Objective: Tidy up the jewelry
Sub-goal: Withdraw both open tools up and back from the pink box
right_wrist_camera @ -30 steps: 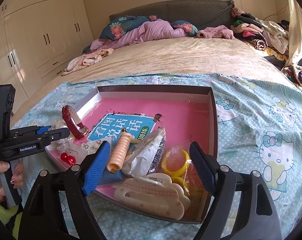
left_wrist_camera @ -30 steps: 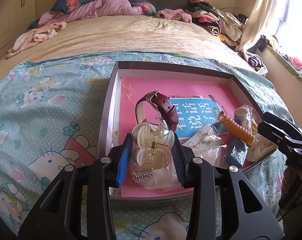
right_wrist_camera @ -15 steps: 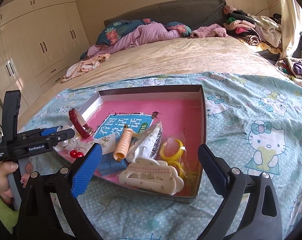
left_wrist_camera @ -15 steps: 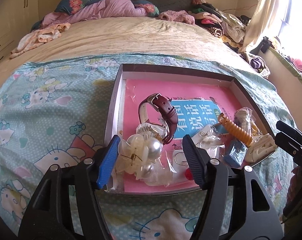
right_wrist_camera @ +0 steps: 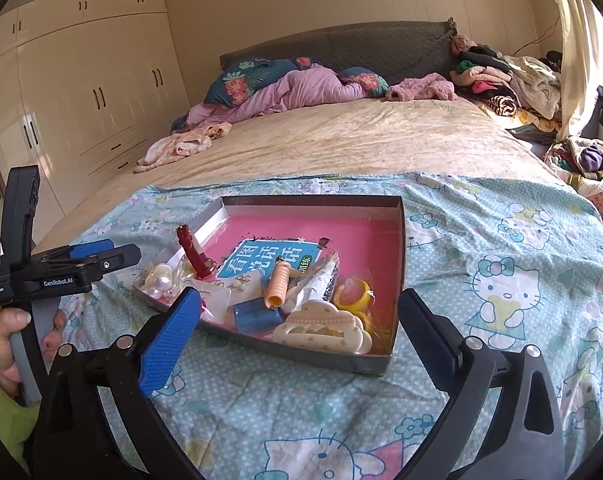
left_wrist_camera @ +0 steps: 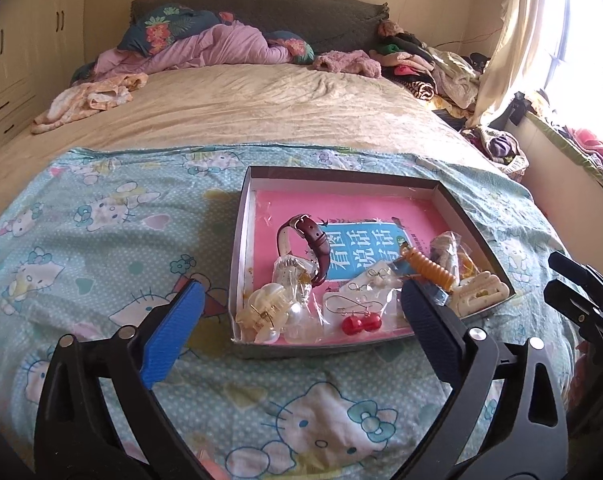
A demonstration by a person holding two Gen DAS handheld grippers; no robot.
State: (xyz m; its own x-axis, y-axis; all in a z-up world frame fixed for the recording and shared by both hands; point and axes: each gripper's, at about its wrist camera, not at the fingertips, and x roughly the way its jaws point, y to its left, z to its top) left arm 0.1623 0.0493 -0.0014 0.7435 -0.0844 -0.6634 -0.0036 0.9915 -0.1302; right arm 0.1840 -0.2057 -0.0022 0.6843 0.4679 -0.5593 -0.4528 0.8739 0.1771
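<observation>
A shallow grey box (left_wrist_camera: 239,248) with a pink floor lies on the bed and holds the jewelry. In its near left corner rests a pearl hair claw (left_wrist_camera: 263,312), beside red cherry earrings (left_wrist_camera: 353,324), a maroon-strapped watch (left_wrist_camera: 315,240) and an orange spiral tie (left_wrist_camera: 431,270). My left gripper (left_wrist_camera: 301,286) hovers back from the box's near edge, its jaws opening with nothing between them. My right gripper (right_wrist_camera: 299,294) hangs before the box's near side (right_wrist_camera: 301,354), jaws also opening and empty, close to a cream cloud clip (right_wrist_camera: 321,330) and a yellow ring (right_wrist_camera: 355,294).
A cartoon-cat sheet (left_wrist_camera: 101,240) covers the near end of the bed. Pillows and crumpled bedding (left_wrist_camera: 205,44) lie at the headboard, piled clothes (left_wrist_camera: 433,68) at the far right. A wardrobe (right_wrist_camera: 81,92) stands on the left. A hand (right_wrist_camera: 5,328) grips the left gripper's handle.
The left gripper opened and let go of the pearl hair claw, which now lies in the box's near left corner. Both grippers opened wider and drew back and up from the box.
</observation>
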